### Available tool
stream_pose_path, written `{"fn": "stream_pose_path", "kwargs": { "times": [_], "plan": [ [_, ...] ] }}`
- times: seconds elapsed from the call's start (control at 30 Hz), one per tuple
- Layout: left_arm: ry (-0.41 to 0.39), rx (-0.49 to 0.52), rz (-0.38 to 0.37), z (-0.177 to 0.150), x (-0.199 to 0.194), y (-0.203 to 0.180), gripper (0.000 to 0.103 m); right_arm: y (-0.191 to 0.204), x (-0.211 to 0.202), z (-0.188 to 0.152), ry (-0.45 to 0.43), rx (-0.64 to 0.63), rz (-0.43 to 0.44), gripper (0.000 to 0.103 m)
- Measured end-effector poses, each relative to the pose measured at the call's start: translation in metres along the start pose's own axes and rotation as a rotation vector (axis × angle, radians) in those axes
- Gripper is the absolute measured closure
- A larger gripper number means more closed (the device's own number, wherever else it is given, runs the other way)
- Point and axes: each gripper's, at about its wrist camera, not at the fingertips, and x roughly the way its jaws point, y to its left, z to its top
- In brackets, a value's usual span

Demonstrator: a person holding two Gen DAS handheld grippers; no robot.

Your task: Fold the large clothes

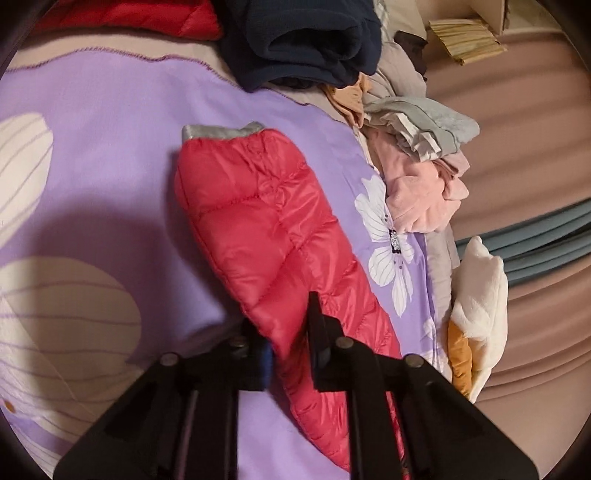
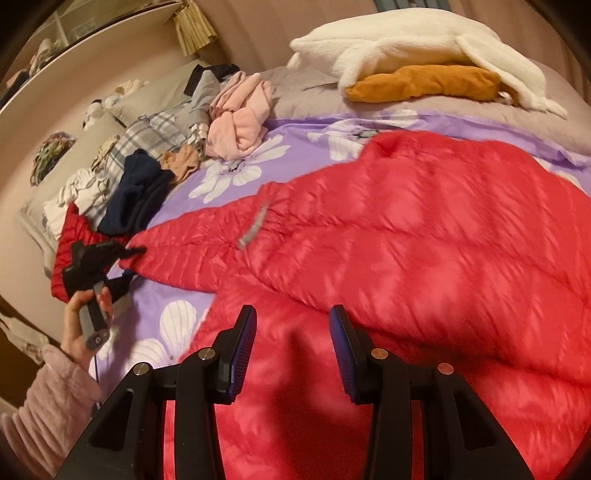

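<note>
A red puffer jacket [image 2: 424,240] lies spread on the purple flowered bedspread [image 1: 110,147]. One sleeve [image 1: 251,221] stretches away from me and ends in a grey cuff [image 1: 221,131]. My left gripper [image 1: 286,317] is shut on this sleeve, with the red fabric pinched between its black fingers. In the right wrist view a hand [image 2: 79,328] holds the left gripper [image 2: 125,254] at the sleeve's end. My right gripper [image 2: 291,314] hovers over the jacket's body. It is open, its blue pads apart, with nothing pinched between them.
A navy garment [image 1: 303,37], grey clothes [image 1: 424,125] and pink clothes [image 1: 421,195] are heaped along the far side. A white plush [image 1: 480,295] with an orange part lies near the bed's edge. Another red garment [image 1: 147,14] sits at the back. Pillows [image 2: 147,99] line the wall.
</note>
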Motion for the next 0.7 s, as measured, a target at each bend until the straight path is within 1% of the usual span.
{"fn": "stream_pose_path", "kwargs": {
  "times": [0.07, 0.13, 0.2, 0.23, 0.3, 0.37, 0.4, 0.5, 0.57, 0.63, 0.7],
  "plan": [
    [-0.011, 0.038, -0.012, 0.001, -0.004, -0.006, 0.092, 0.010, 0.012, 0.010, -0.006, -0.014, 0.020, 0.062],
    [-0.017, 0.073, -0.034, 0.002, -0.009, -0.013, 0.093, 0.016, 0.029, 0.023, -0.002, 0.007, 0.044, 0.062],
    [-0.025, 0.119, -0.056, 0.002, -0.016, -0.023, 0.093, 0.024, 0.045, 0.036, -0.010, 0.022, 0.061, 0.062],
    [-0.031, 0.158, -0.069, 0.000, -0.023, -0.030, 0.094, 0.028, 0.051, 0.042, -0.016, 0.018, 0.066, 0.063],
    [-0.044, 0.220, -0.093, -0.003, -0.033, -0.044, 0.094, 0.036, 0.066, 0.052, -0.015, 0.006, 0.050, 0.067],
    [-0.066, 0.295, -0.130, -0.007, -0.049, -0.060, 0.094, 0.041, 0.085, 0.060, 0.004, 0.000, 0.028, 0.070],
    [-0.071, 0.319, -0.151, -0.009, -0.056, -0.066, 0.094, 0.042, 0.092, 0.062, 0.017, 0.001, 0.019, 0.073],
    [-0.091, 0.406, -0.215, -0.018, -0.078, -0.091, 0.094, 0.042, 0.119, 0.062, 0.084, 0.019, 0.001, 0.074],
    [-0.089, 0.465, -0.262, -0.028, -0.087, -0.110, 0.094, 0.043, 0.137, 0.057, 0.145, 0.013, -0.036, 0.075],
    [-0.076, 0.531, -0.313, -0.042, -0.093, -0.134, 0.094, 0.043, 0.141, 0.052, 0.160, 0.002, -0.056, 0.077],
    [-0.057, 0.574, -0.350, -0.055, -0.095, -0.153, 0.094, 0.041, 0.139, 0.051, 0.165, 0.011, -0.051, 0.077]
  ]
}}
